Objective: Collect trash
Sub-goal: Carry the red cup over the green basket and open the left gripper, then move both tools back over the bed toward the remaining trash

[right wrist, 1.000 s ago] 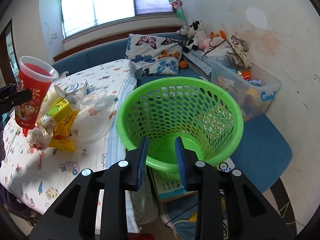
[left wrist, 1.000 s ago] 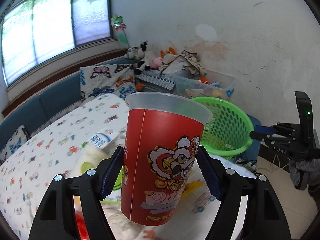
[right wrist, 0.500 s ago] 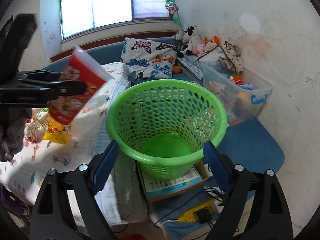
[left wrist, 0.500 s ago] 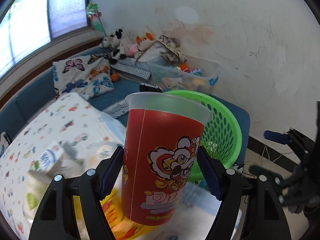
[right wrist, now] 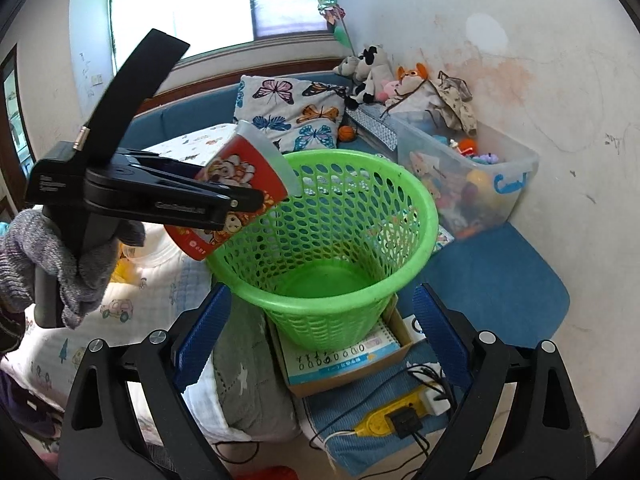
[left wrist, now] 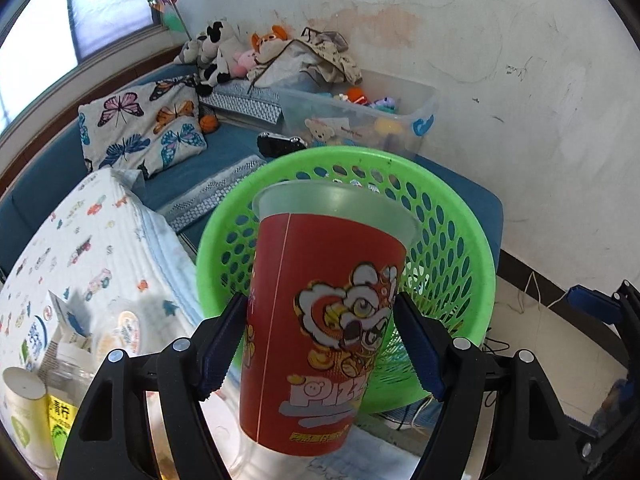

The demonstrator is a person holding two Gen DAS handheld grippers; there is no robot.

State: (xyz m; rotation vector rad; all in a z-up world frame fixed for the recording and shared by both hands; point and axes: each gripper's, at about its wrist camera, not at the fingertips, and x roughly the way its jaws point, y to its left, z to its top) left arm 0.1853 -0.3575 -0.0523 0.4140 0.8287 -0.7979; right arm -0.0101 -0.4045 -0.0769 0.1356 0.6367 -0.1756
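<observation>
Left tongs (left wrist: 320,344) clamp a red cup (left wrist: 320,320) by its sides; seen from the left wrist, its rim stands before the green basket (left wrist: 460,240), with cartons (left wrist: 36,412) on the bed (left wrist: 100,232) at lower left. From the right wrist, the cup (right wrist: 240,176) shows tilted, its mouth over the basket's (right wrist: 400,240) near rim. Right tongs (right wrist: 320,336) gape wide, holding nothing, with the basket between their fingers, standing on a box (right wrist: 348,364) beside a power strip (right wrist: 400,416).
</observation>
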